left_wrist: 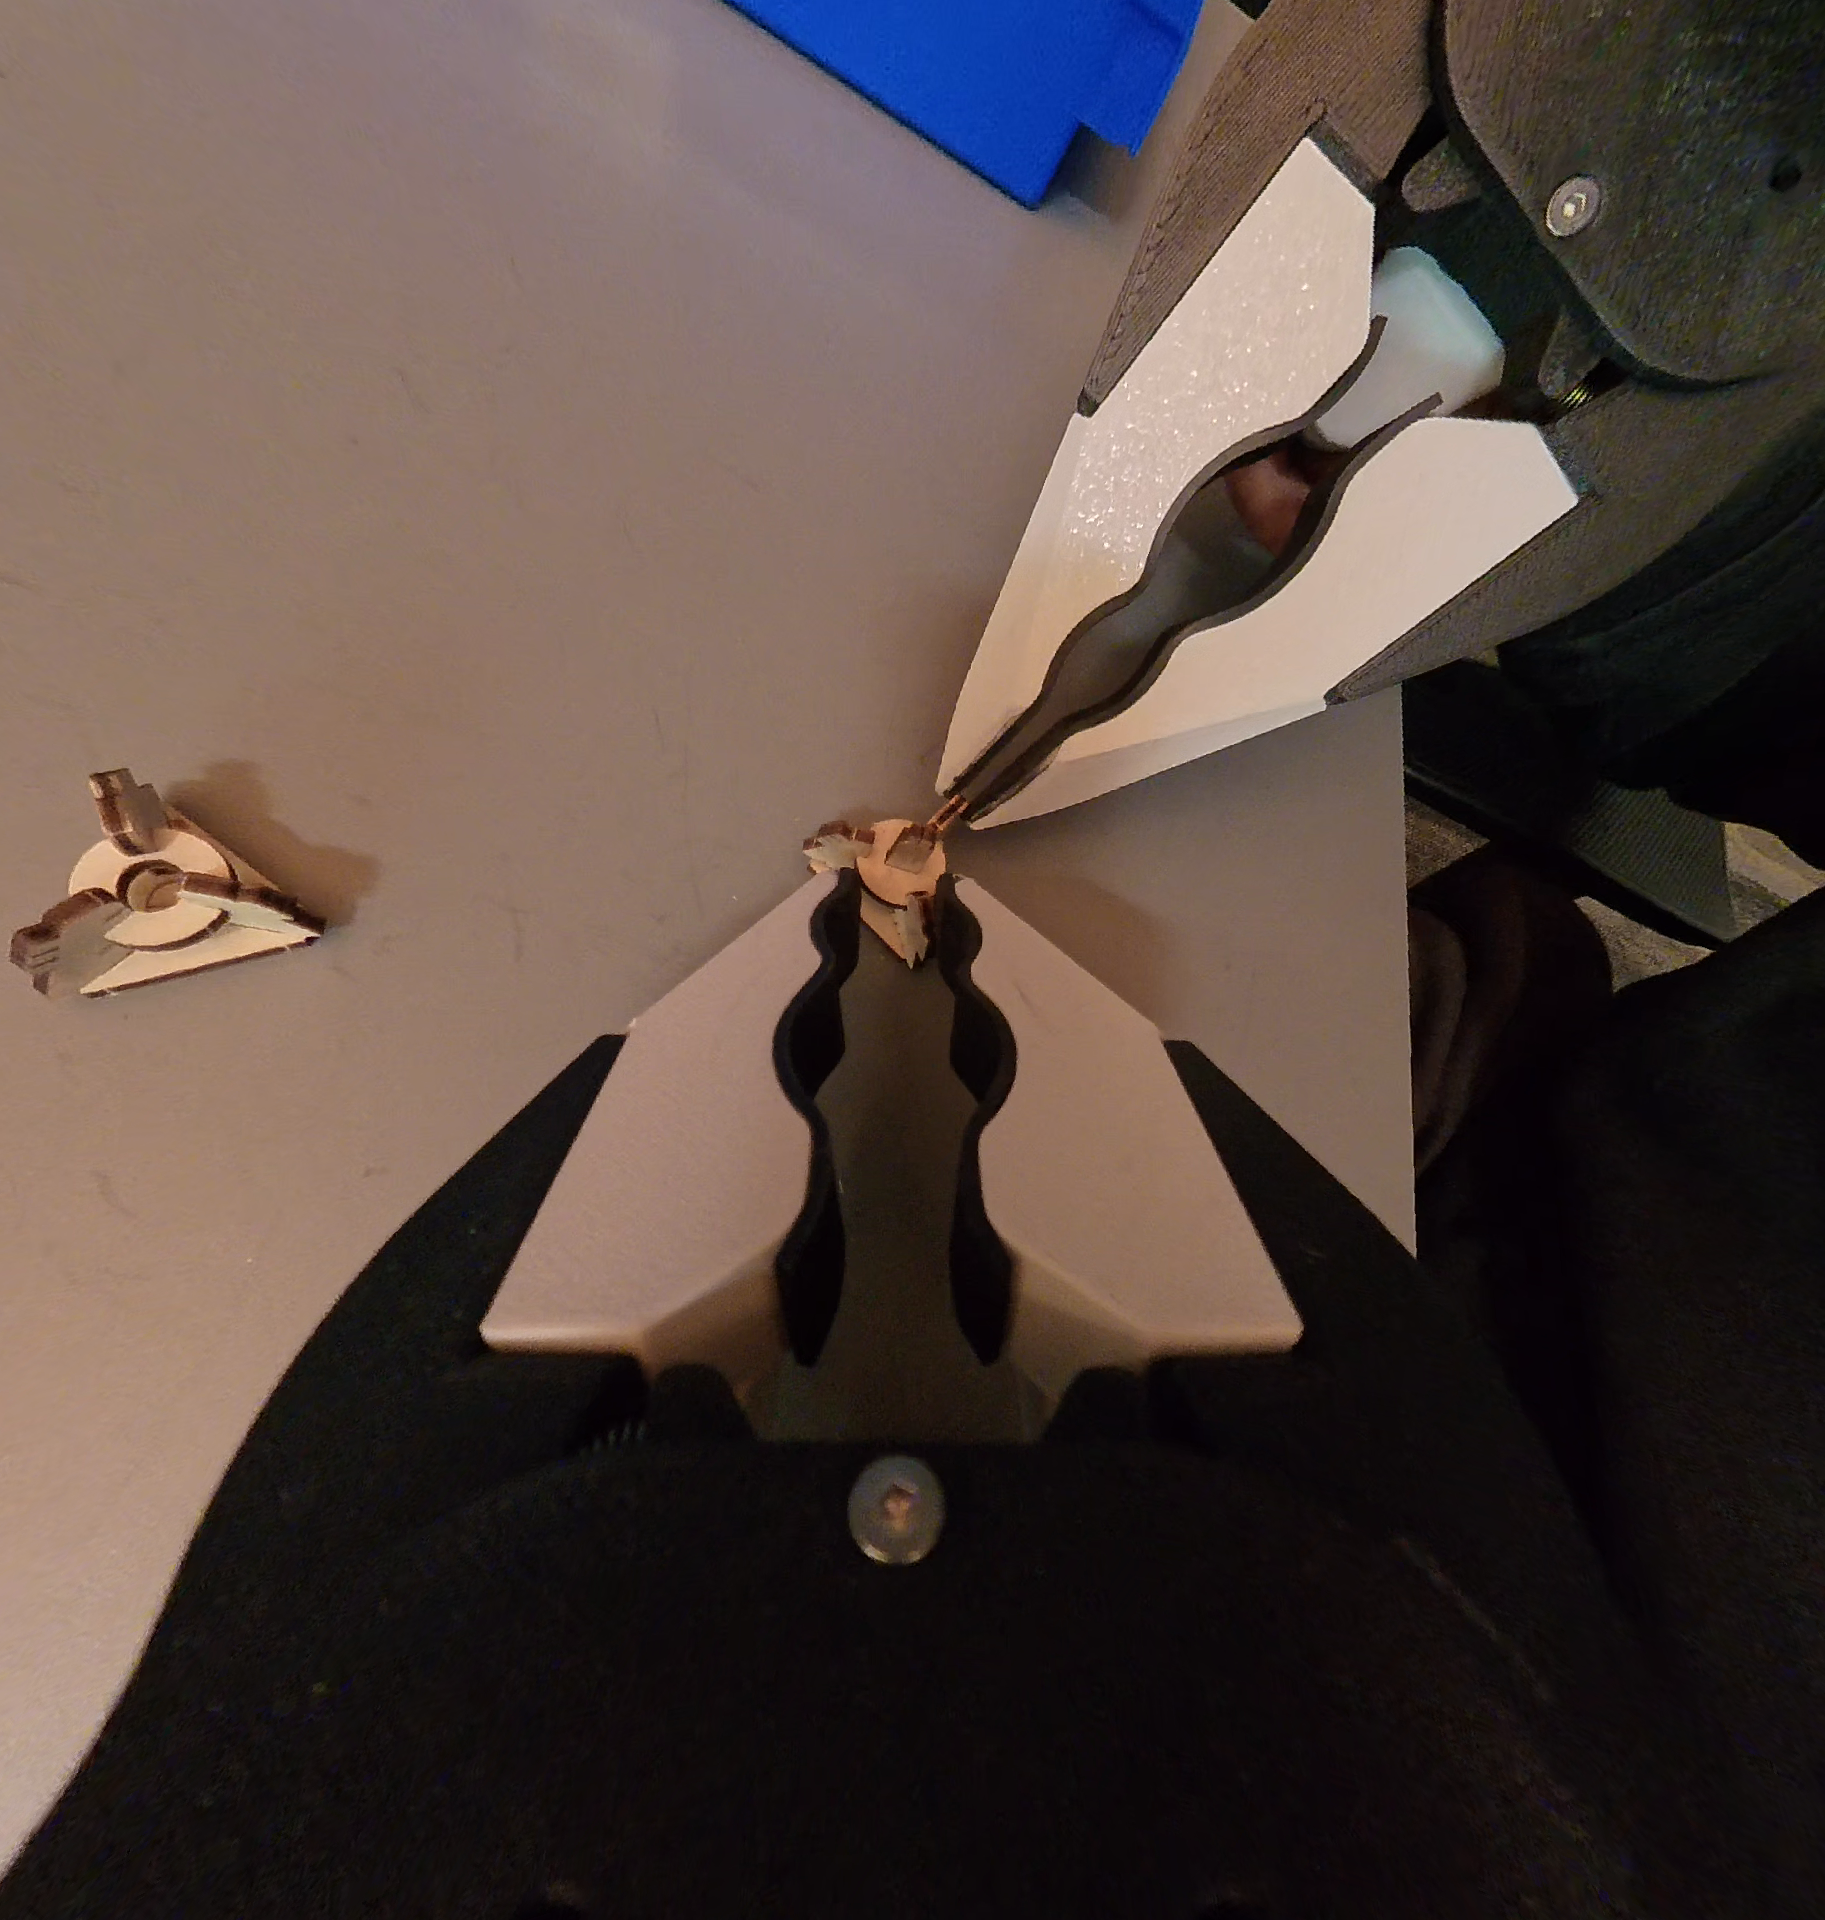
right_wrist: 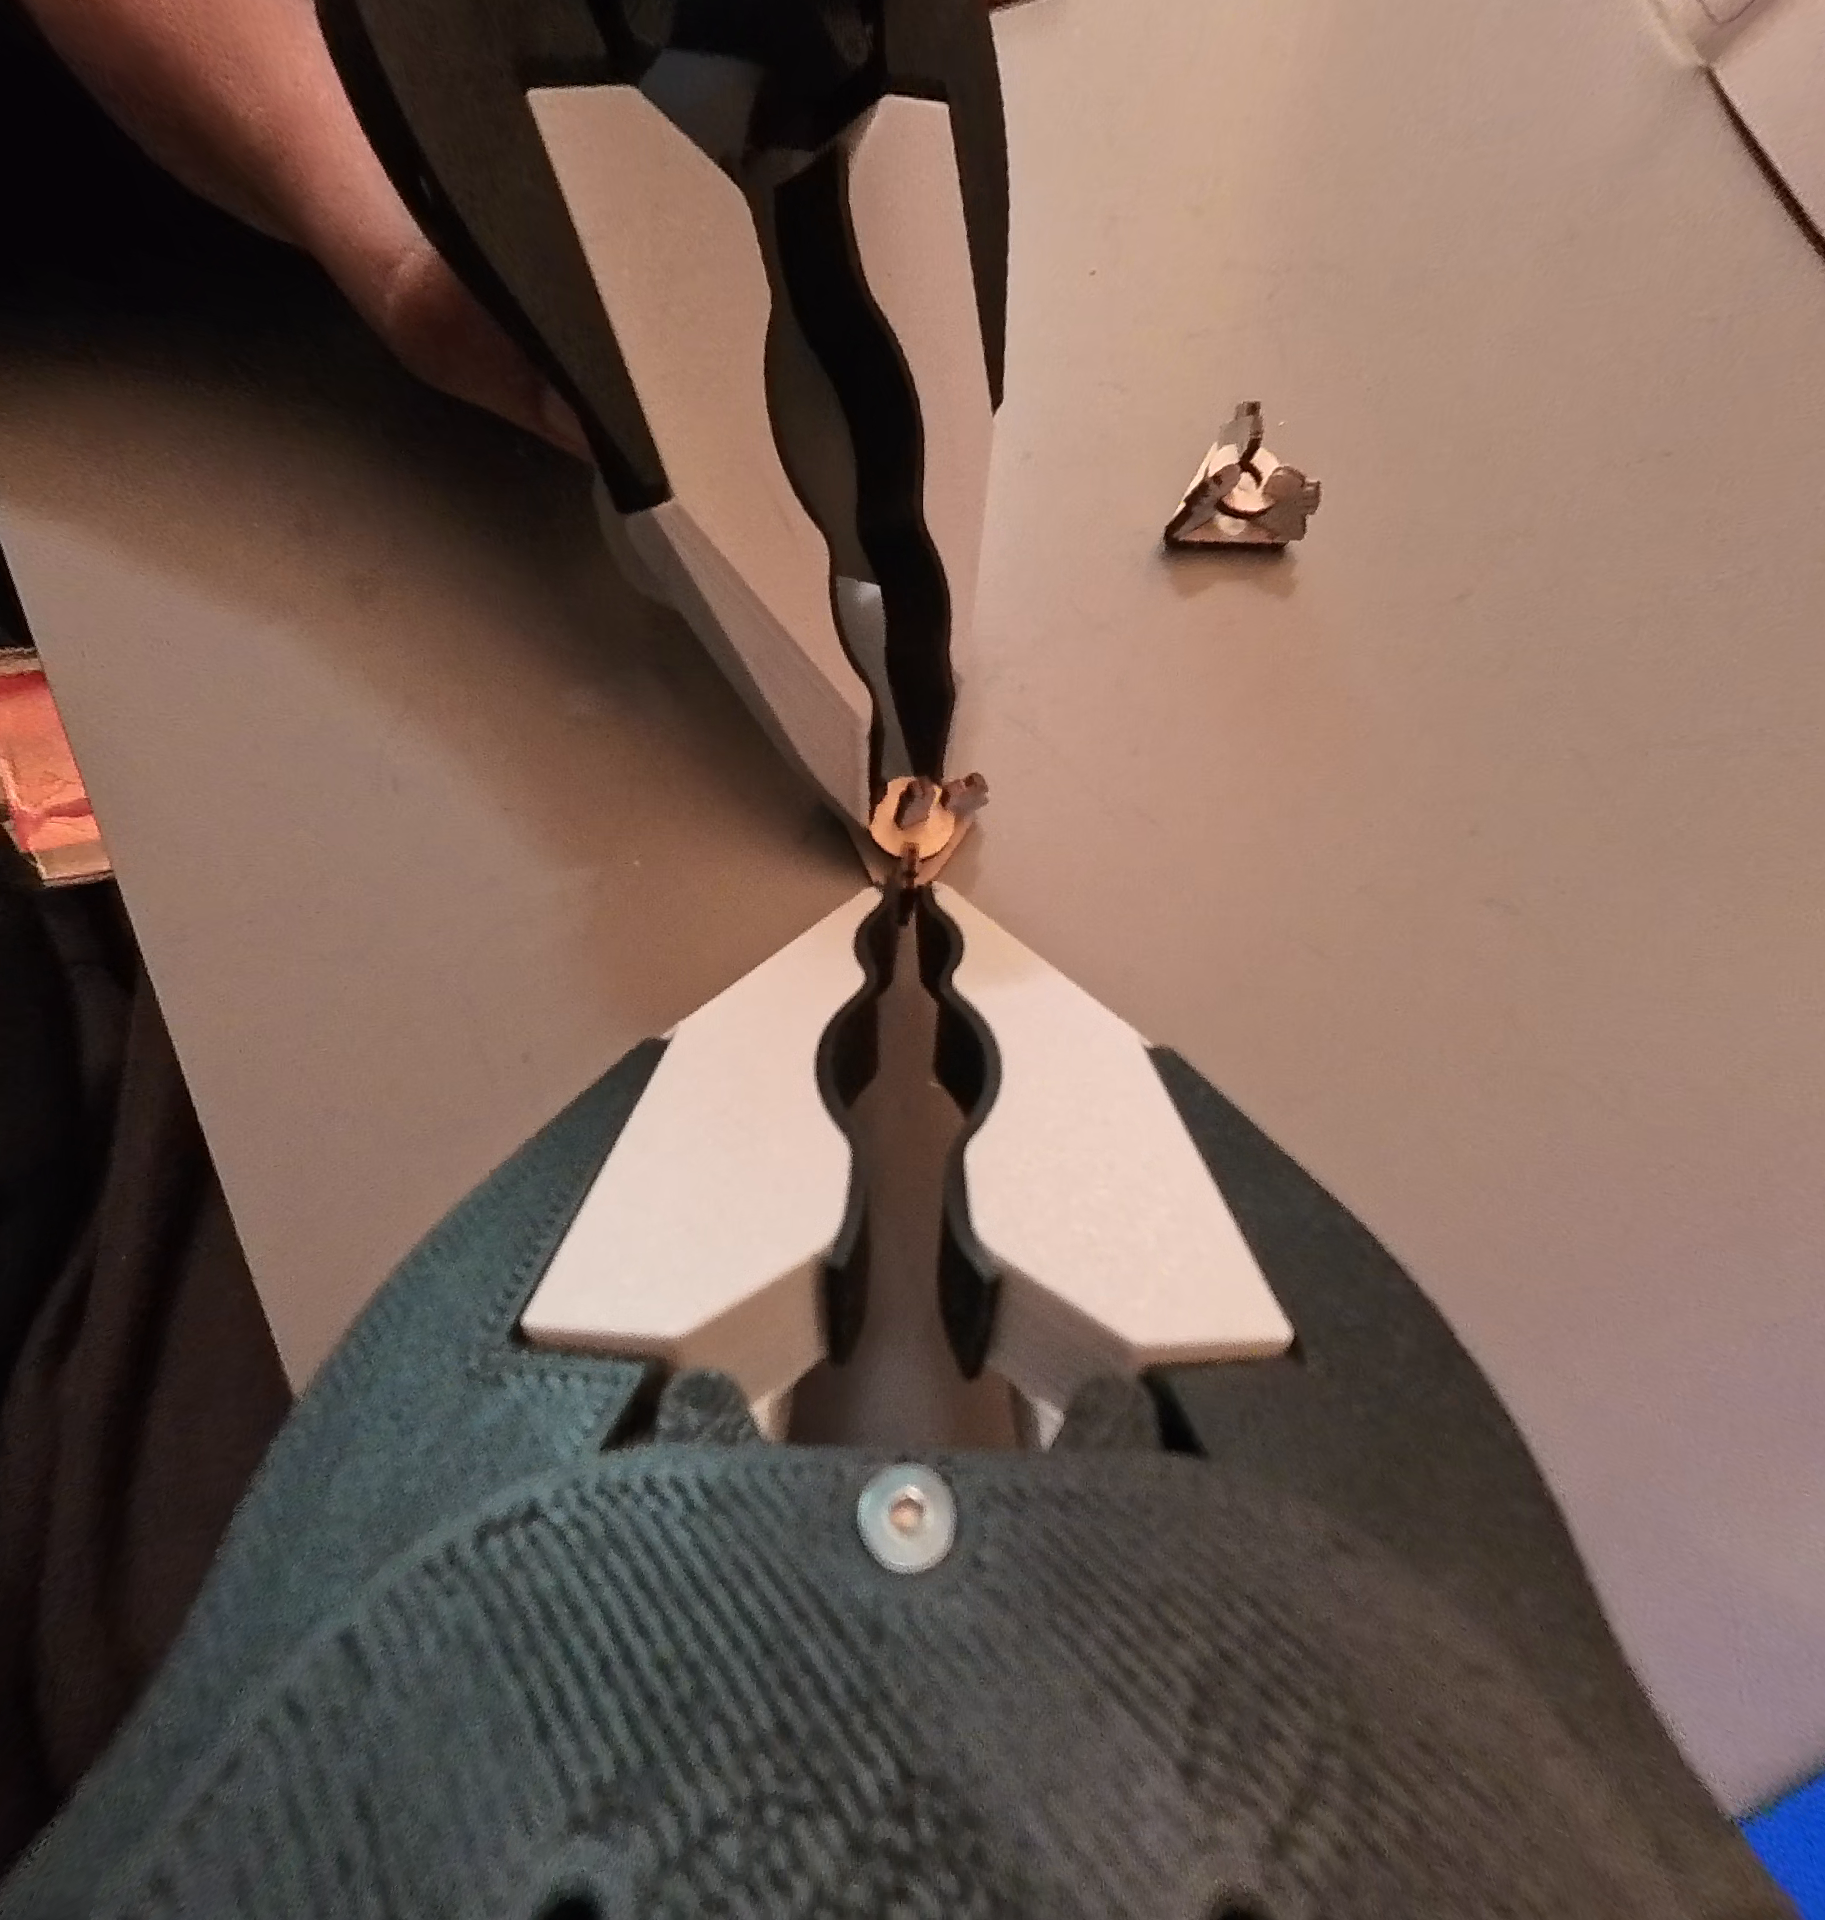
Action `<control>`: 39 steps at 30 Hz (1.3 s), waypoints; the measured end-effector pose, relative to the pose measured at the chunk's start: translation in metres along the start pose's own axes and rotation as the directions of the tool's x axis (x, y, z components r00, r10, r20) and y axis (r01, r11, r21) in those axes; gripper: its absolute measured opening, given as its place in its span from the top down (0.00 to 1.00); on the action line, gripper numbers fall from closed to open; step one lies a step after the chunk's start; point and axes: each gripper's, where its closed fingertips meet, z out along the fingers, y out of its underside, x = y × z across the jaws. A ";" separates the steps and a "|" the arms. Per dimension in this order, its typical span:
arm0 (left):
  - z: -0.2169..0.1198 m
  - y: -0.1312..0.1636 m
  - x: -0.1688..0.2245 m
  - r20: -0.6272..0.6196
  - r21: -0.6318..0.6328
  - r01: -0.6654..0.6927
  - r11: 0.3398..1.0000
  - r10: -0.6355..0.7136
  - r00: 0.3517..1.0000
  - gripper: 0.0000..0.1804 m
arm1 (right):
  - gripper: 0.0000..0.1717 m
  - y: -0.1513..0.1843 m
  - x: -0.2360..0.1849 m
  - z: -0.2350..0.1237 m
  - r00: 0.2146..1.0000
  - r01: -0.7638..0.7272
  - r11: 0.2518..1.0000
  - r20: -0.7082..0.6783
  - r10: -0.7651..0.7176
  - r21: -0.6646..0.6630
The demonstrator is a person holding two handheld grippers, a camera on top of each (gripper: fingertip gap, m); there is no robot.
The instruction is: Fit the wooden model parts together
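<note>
Clearly both sets of fingers pinch one small wooden assembly [left_wrist: 892,883]: left gripper [left_wrist: 892,914] narrowly parted around its body, right gripper [right_wrist: 903,904] closed on a thin tab; the surface [left_wrist: 472,520] lies bare toward 9 o'clock up to a second wooden piece [left_wrist: 160,894], its edge at 3 o'clock.

The bench [left_wrist: 388,499] is a plain matte grey-beige, faintly scuffed. The left gripper [left_wrist: 892,899] has a black body, pale off-white fingers and black wavy-edged pads. The right gripper [right_wrist: 903,902] has a dark grey-green body ribbed with fine diagonal print lines, the same off-white fingers [right_wrist: 742,1122] and black wavy pads. The small wooden assembly [left_wrist: 892,883] between them is light tan plywood with dark brown scorched edges and a pale round disc. A second wooden assembly [left_wrist: 165,894] on the bench shows the same tan faces, brown edges and greyish facets. A bright blue bin [left_wrist: 991,73] lies at the far edge.
</note>
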 end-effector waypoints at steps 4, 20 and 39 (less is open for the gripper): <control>-0.001 0.000 -0.001 0.001 0.006 0.013 1.000 -0.013 1.000 0.94 | 0.99 -0.001 0.001 0.001 0.998 -0.070 0.997 -0.001 0.070 0.013; -0.002 0.000 -0.003 -0.006 0.008 0.034 0.999 -0.034 0.999 0.94 | 0.99 -0.001 0.001 0.003 0.983 -0.177 0.983 -0.042 0.179 0.049; -0.005 0.002 -0.007 0.002 0.006 0.035 0.999 -0.035 0.999 0.94 | 0.99 -0.002 0.000 0.008 0.953 -0.225 0.933 0.136 0.271 -0.282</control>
